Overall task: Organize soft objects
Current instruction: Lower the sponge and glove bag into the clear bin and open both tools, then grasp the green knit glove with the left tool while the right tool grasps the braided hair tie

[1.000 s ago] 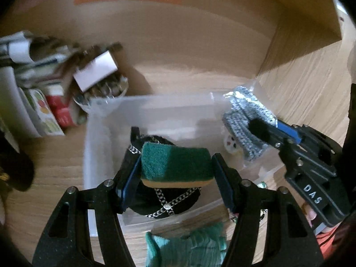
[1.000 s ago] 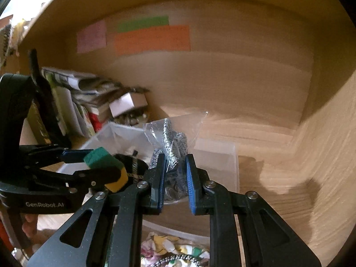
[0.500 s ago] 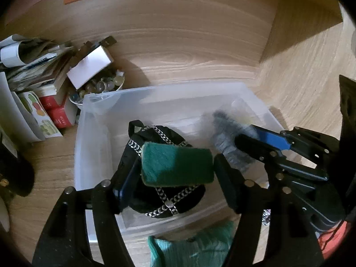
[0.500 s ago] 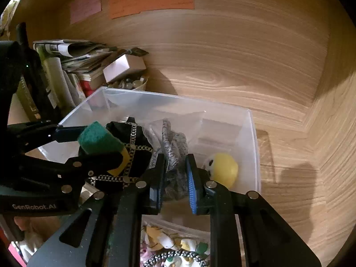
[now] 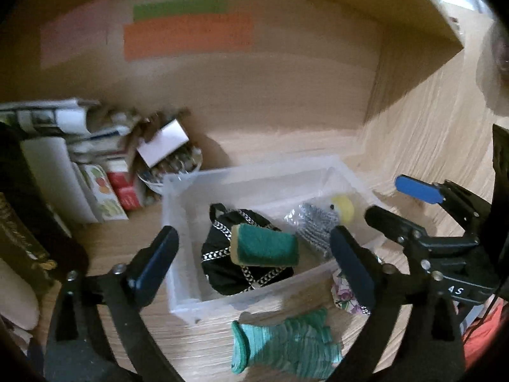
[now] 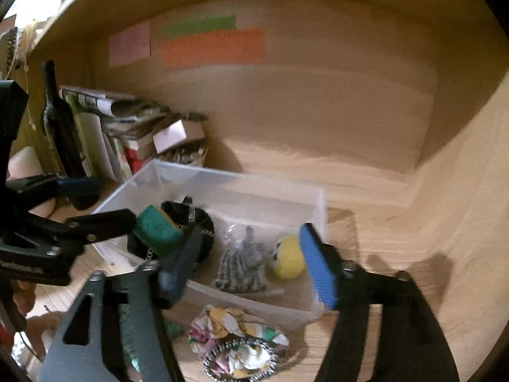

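A clear plastic bin (image 5: 178, 248) sits on the wooden shelf (image 5: 286, 146), holding a black chain-trimmed bag (image 5: 222, 270) at its left, a green-and-yellow sponge (image 5: 264, 246) lying on top of that bag, a bagged grey knit piece (image 5: 315, 226) in the middle and a yellow plush ball (image 5: 343, 208) at the right. The left gripper (image 5: 254, 254) has its jaws spread wide and holds nothing; the sponge rests free between them. The right gripper (image 6: 251, 264) is likewise wide open and empty, above the grey knit piece. Only the left wrist view shows the teal knit item (image 5: 286, 347) lying on the shelf near the bin's front wall in full. Only the right wrist view shows the whole floral fabric piece (image 6: 235, 334) with a metal chain loop (image 6: 241, 359) on it.
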Available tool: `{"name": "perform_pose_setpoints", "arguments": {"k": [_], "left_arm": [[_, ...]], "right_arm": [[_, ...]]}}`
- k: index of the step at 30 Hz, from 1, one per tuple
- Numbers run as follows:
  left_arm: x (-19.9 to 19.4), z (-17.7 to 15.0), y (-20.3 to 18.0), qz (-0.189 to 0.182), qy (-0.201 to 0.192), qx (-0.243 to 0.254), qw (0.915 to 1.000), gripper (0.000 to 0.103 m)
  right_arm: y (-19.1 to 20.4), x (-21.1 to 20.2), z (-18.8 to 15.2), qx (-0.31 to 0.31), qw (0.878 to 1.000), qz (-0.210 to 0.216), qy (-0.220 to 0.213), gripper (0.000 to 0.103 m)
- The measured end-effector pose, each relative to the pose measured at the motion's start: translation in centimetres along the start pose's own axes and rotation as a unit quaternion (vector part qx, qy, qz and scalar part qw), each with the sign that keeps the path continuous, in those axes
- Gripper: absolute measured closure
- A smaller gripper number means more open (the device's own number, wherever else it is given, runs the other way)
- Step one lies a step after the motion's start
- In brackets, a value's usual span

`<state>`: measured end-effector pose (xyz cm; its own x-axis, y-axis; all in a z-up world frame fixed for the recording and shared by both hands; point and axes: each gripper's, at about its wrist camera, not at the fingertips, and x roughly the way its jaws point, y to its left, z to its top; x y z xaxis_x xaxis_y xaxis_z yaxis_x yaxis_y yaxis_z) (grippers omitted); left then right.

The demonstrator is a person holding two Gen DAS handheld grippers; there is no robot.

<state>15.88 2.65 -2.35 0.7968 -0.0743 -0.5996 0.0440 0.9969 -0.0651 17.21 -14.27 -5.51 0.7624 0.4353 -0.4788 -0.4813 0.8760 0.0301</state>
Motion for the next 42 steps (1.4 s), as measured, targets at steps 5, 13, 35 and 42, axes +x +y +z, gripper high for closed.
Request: {"name": "perform_pose_setpoints", "arguments": {"k": [5,13,35,42], "left_arm": [[-0.7,-1.4,0.4,-0.001,0.016,0.005,0.9999,0.004],[0.3,-5.1,1.1,0.020,0.062,0.030,0.9974,0.004],[4.0,-8.9,1.0,-0.052,0.143,0.025,0.9880,0.046],[3.5,-9.2,1.3,-0.066,0.138,0.011,0.9881,0.076]], "right_arm": [[-0.1,-1.8,-1.4,-0.009,1.000,-0.011,0.000,0.033],[-1.1,-3.2,-4.6,-0.001,0.999,-0.034,0.017,0.033],[-1.6,-0.6,-9.5,0.041,0.993,-0.007,0.111,0.094],[-1.8,-1.9,-9.0,0.046,0.995,-0.010,0.083,0.096]]}}
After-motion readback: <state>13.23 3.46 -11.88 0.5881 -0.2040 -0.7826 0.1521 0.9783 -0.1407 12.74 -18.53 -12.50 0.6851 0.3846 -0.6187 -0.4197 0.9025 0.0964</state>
